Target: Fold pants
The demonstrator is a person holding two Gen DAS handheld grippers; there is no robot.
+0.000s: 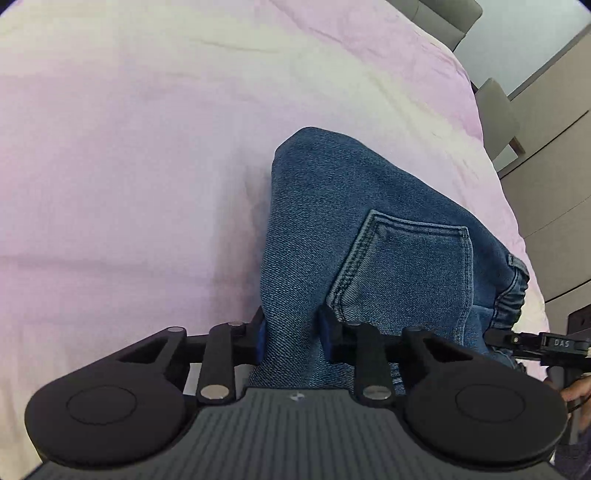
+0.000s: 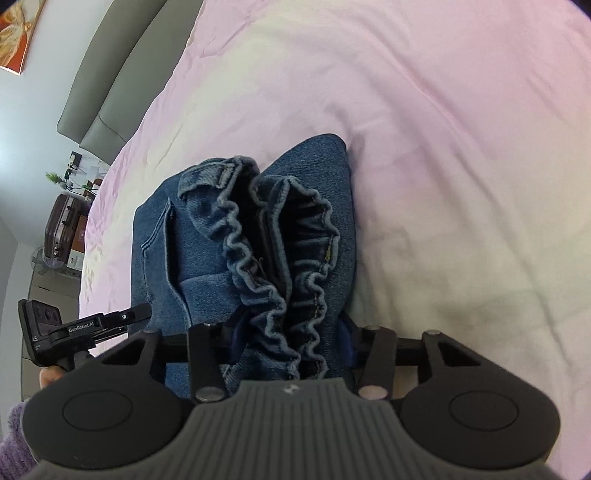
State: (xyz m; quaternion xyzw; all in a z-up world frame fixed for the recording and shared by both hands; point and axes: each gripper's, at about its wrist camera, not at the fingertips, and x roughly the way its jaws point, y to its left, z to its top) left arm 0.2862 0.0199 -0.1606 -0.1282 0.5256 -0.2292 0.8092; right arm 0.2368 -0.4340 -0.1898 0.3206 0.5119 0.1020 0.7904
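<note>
One pair of blue denim pants (image 1: 354,236) with an elasticated waistband lay bunched on the pale pink bedsheet (image 1: 147,147), held at two points by two black handheld grippers. The left gripper (image 1: 291,338) was clenched on a fold of denim just beside the single stitched back pocket (image 1: 402,273), its blue-padded fingers (image 1: 259,339) pressed against either side of the cloth. The right gripper (image 2: 291,341) was clamped on the gathered waistband (image 2: 273,266), whose two ruffled edges ran up between its jaws; the pants (image 2: 207,251) rested on the pink sheet (image 2: 443,129) beyond it.

White lettering reading "GenRobot.AI" showed on the arm of the left gripper (image 2: 92,325) in the right wrist view, with the letters "AS" on its body below. In the left wrist view the right gripper (image 1: 546,345) at the pants' right edge carried the letters "DAS".

Beyond the sheet, two grey padded headboard panels (image 2: 107,88) stood against the wall, with one orange framed picture (image 2: 18,29) above them. One dark brown suitcase (image 2: 61,229) sat past the sheet's left edge.
</note>
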